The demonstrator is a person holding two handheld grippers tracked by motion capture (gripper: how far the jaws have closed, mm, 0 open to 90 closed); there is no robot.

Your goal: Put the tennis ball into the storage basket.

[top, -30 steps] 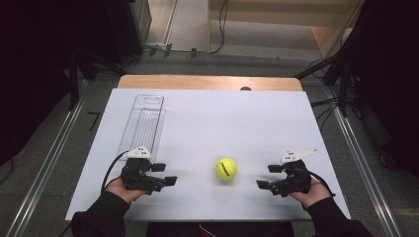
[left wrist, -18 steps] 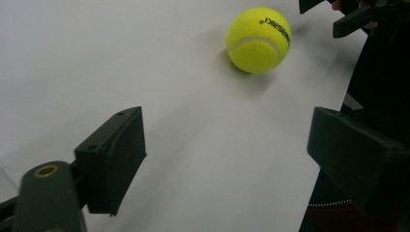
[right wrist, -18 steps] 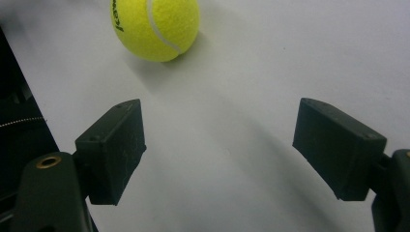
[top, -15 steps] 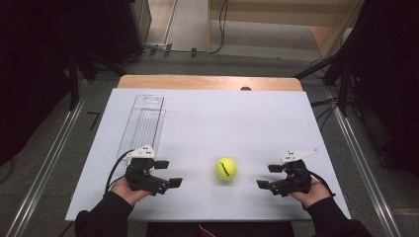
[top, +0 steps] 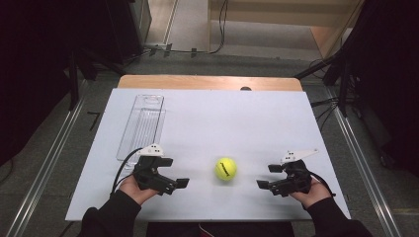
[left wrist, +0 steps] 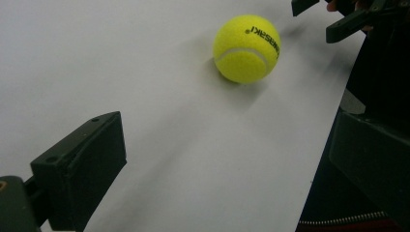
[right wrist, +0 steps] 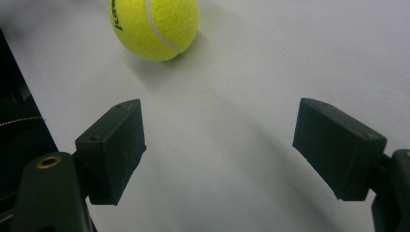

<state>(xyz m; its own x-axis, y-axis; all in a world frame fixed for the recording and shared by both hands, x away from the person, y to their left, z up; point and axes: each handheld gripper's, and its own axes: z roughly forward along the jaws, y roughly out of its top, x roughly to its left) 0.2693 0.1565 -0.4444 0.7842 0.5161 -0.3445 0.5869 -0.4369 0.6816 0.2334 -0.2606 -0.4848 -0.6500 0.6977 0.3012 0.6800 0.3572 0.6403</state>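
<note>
The fuzzy yellow tennis ball (top: 226, 168) is lying free on the white table (top: 237, 113) between the left gripper (top: 174, 178), jaws just opened wide, and the equally spread right gripper (top: 268, 176), so an approach is probably called for next.

The round yellow felt tennis ball (top: 226, 168) sat on the flat white table board (top: 237, 118), near the front edge, between the black two-jaw left gripper (top: 174, 182) and the black two-jaw right gripper (top: 269, 177), apart from both. The long clear plastic tray (top: 142, 125) lay at far left, behind the left gripper. A wooden tabletop strip (top: 207, 82) ran behind the board.
</note>
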